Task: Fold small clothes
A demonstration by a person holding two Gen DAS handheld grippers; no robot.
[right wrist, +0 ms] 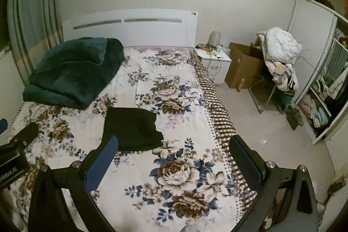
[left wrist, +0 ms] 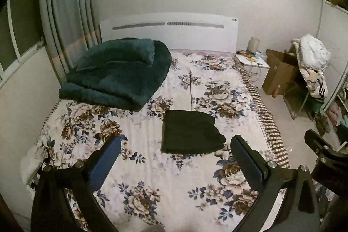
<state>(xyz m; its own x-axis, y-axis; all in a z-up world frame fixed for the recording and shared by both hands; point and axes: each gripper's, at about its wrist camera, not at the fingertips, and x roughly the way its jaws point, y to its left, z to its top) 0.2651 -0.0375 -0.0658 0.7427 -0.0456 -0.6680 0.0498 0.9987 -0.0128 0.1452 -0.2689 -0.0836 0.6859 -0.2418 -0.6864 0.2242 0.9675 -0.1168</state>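
A black garment (left wrist: 191,132) lies folded into a rough rectangle on the floral bed sheet (left wrist: 152,166), near the middle of the bed. It also shows in the right wrist view (right wrist: 132,128). My left gripper (left wrist: 176,145) is open and empty, held above the bed just short of the garment's near edge. My right gripper (right wrist: 174,145) is open and empty, above the bed to the right of the garment. The right gripper's body shows at the right edge of the left wrist view (left wrist: 322,149).
A folded dark green blanket (left wrist: 117,75) sits at the bed's far left by the white headboard (left wrist: 169,29). A white nightstand (right wrist: 215,60), a cardboard box (right wrist: 241,66) and a chair piled with clothes (right wrist: 280,58) stand right of the bed. An open wardrobe (right wrist: 322,88) is at far right.
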